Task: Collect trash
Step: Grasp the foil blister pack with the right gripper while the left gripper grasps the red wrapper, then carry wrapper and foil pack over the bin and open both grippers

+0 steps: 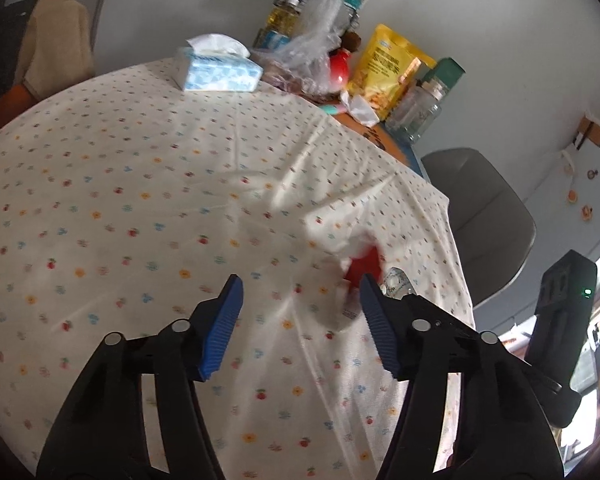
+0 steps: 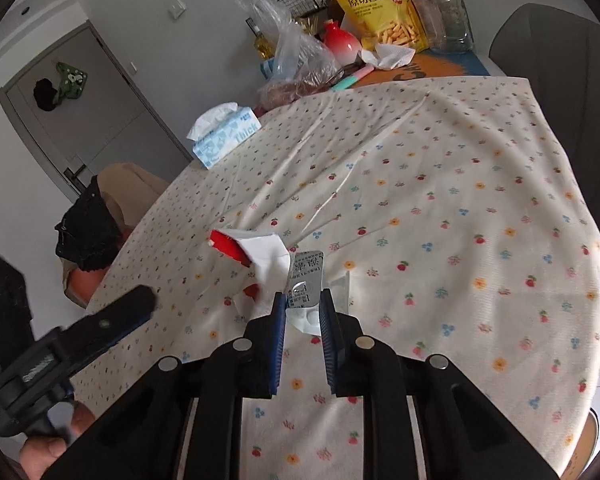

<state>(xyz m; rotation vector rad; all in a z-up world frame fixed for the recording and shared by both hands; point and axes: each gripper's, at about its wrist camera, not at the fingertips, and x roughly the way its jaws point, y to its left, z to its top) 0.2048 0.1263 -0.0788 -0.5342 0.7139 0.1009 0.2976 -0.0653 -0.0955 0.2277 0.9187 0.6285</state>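
Pinched between my right gripper's (image 2: pixel 303 300) pads was a silver blister pack (image 2: pixel 305 280); my left gripper (image 1: pixel 300 300) hung spread beside the red-and-white wrapper (image 2: pixel 252 248).

Tablecloth (image 2: pixel 440 184): matt printed cloth, creased. Blister pack (image 2: pixel 305 280): shiny foil (dimpled plastic beneath). Red-white wrapper (image 2: pixel 252 250): paper, crumpled. Gripper pads (image 1: pixel 224 328): ribbed blue rubber-like plastic.

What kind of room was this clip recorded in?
Most likely a home dining area: a table under a floral tablecloth, with a tissue box, a snack bag and a grey chair.
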